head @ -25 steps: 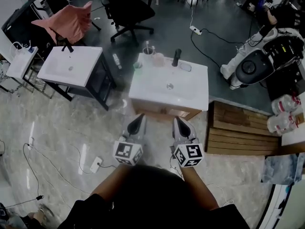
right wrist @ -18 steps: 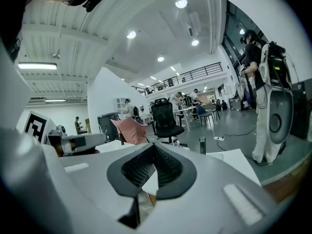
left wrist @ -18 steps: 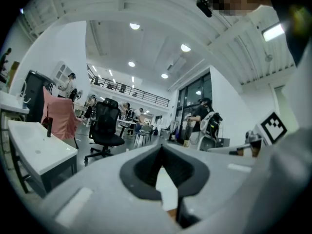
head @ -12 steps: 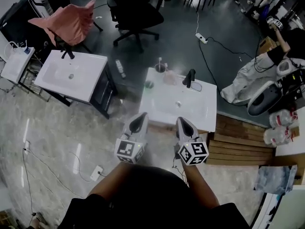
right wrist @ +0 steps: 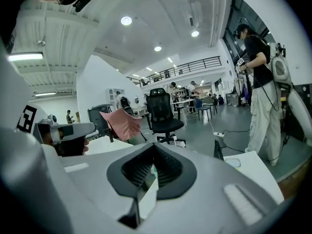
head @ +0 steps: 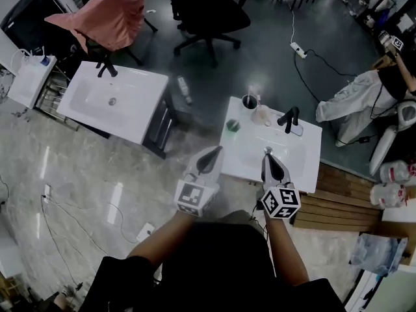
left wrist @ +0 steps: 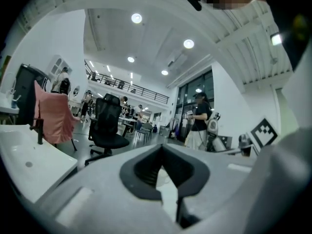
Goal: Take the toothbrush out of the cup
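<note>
In the head view a dark-rimmed cup [head: 249, 102] stands at the back left corner of a white sink top [head: 305, 155]. A pale toothbrush [head: 251, 93] sticks up out of it. A clear cup [head: 262, 115] sits right beside it, and a black faucet [head: 290, 117] stands further right. My left gripper [head: 214, 152] hovers shut off the sink's left front edge. My right gripper [head: 267, 156] is shut over the basin's front, well short of the cup. Neither holds anything. In the left gripper view the left gripper [left wrist: 163, 147] hides the cup; the right gripper [right wrist: 153, 147] does the same in its view.
A small green object [head: 233, 126] lies on the sink's left edge. A second sink cabinet [head: 114, 99] stands to the left, with a pink cloth [head: 107, 18] draped over a chair behind it. A black office chair [head: 211, 15] is beyond, wooden slats [head: 344, 197] lie to the right, and a person [head: 364, 106] stands far right.
The sink with the cup has come closer and now lies right at the gripper tips. Both grippers stay shut and side by side.
</note>
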Available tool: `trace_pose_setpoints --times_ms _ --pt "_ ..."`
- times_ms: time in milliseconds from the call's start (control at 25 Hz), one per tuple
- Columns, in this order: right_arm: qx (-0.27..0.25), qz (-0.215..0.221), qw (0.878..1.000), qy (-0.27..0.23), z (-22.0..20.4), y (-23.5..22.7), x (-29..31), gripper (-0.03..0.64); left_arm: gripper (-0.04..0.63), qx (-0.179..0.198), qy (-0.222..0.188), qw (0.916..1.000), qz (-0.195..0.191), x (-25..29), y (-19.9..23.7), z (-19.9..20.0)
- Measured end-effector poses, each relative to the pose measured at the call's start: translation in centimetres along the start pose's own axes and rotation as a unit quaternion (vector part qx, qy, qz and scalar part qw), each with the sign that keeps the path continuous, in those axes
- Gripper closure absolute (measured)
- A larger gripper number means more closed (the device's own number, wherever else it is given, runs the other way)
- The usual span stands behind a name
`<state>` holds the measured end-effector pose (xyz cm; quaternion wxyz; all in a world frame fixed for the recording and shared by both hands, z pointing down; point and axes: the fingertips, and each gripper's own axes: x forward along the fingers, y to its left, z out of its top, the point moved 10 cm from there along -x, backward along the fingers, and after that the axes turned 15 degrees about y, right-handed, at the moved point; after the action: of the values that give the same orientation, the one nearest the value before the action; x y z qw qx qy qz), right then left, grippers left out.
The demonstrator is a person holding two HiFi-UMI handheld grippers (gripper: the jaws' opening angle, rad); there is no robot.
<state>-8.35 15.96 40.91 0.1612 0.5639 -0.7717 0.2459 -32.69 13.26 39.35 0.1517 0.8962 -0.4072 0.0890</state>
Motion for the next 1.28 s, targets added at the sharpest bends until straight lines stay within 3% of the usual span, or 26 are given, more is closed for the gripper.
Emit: trace_pose_setpoints --times_ms 320,600,960,1280 --pt "-0.004 0.025 0.999 0.020 1.1 -2.4 7.3 0.606 0.591 -0.018 0.024 0.9993 0.020 3.8 3.1 -0.9" --pt "0.001 0.047 0.997 0.068 0.5 -5.3 14.8 0.580 0.591 -0.045 0.042 0.9970 0.047 6.9 4.0 -1.9" --pt "0.027 0.065 0.986 0.152 -0.9 -8.4 24.0 0.539 0.591 -0.071 0.061 0.9942 0.053 11.6 5.7 -2.6" --pt "0.026 0.084 0.982 0.166 -1.3 -8.5 28.9 0.530 0.591 -0.088 0.080 0.9907 0.067 13.5 7.1 -4.1"
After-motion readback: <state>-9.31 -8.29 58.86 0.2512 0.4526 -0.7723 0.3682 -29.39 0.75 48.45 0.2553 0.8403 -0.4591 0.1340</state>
